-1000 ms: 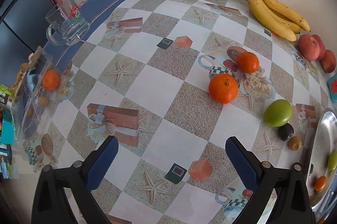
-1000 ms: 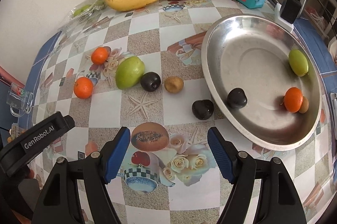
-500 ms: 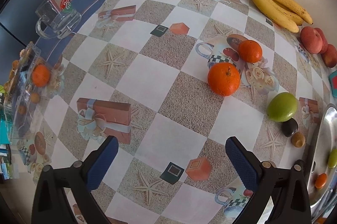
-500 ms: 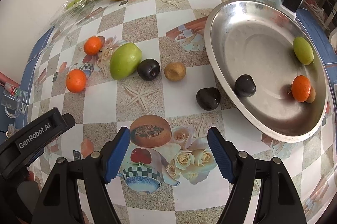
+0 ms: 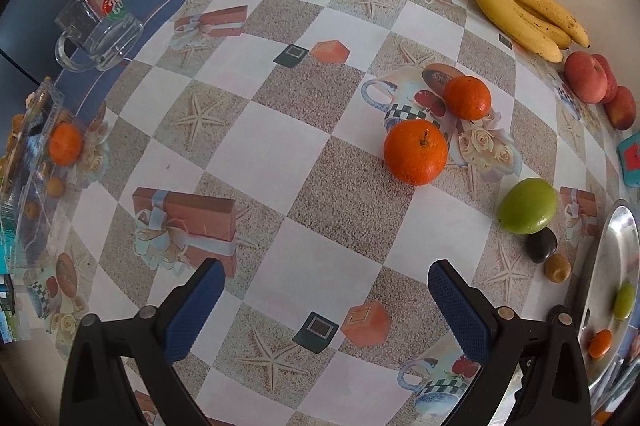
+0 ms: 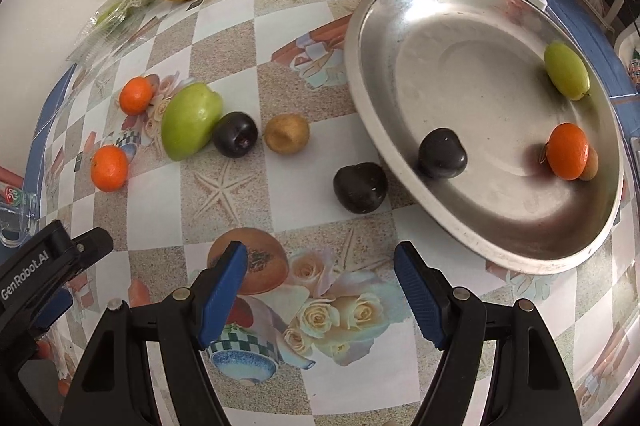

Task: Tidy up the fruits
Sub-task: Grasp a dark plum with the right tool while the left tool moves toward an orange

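Overhead, left wrist view: left gripper (image 5: 322, 280) has its jaws spread wide with nothing between them, above bare tablecloth (image 5: 256, 130). Two oranges (image 5: 415, 151) lie close together right of centre, glossy, the nearer one with a short stem. A green fruit (image 5: 527, 206) sits further right, touching a dark plum (image 5: 541, 244), with a small brown fruit (image 5: 557, 267) just beside that. Bananas (image 5: 516, 6) and peaches (image 5: 586, 82) line the wall. A glass mug (image 5: 100, 26) stands at far left.

Right wrist view: right gripper (image 6: 320, 268) is likewise wide open and holds nothing. A second dark plum (image 6: 360, 187) lies just beside the rim of the steel tray (image 6: 500, 254). Inside the tray: a plum, an orange, a green fruit. Checked, printed cloth; white wall behind.
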Tool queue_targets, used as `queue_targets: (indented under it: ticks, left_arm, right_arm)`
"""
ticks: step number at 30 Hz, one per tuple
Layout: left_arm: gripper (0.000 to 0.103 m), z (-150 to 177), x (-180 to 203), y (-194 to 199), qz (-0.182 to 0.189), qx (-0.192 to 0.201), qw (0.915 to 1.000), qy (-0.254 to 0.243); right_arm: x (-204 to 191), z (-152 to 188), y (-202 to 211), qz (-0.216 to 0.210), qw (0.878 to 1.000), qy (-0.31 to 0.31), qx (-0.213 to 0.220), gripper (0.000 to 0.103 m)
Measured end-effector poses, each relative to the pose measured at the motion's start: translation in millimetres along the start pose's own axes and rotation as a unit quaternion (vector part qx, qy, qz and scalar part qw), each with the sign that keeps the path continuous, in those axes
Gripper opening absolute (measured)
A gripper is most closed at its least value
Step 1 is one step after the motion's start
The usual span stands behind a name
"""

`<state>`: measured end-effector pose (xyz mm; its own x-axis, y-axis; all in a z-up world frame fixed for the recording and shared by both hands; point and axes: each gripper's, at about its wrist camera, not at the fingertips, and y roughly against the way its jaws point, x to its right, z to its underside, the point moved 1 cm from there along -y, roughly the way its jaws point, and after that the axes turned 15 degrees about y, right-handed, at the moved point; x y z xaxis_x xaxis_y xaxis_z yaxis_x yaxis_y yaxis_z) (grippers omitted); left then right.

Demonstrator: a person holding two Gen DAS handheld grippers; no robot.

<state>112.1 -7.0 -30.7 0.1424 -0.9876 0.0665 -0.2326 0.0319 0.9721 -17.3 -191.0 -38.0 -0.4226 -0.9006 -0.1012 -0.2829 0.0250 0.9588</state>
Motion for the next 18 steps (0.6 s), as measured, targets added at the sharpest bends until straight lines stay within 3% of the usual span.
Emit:
queue_targets:
  ticks: [18]
  left_arm:
    - [0.103, -22.9, -1.8, 0.0, 0.023, 0.001, 0.9997, 0.004]
  right_arm:
    - [19.4, -13.0, 2.5, -0.044, 0.996, -0.051, 0.053, 0.074]
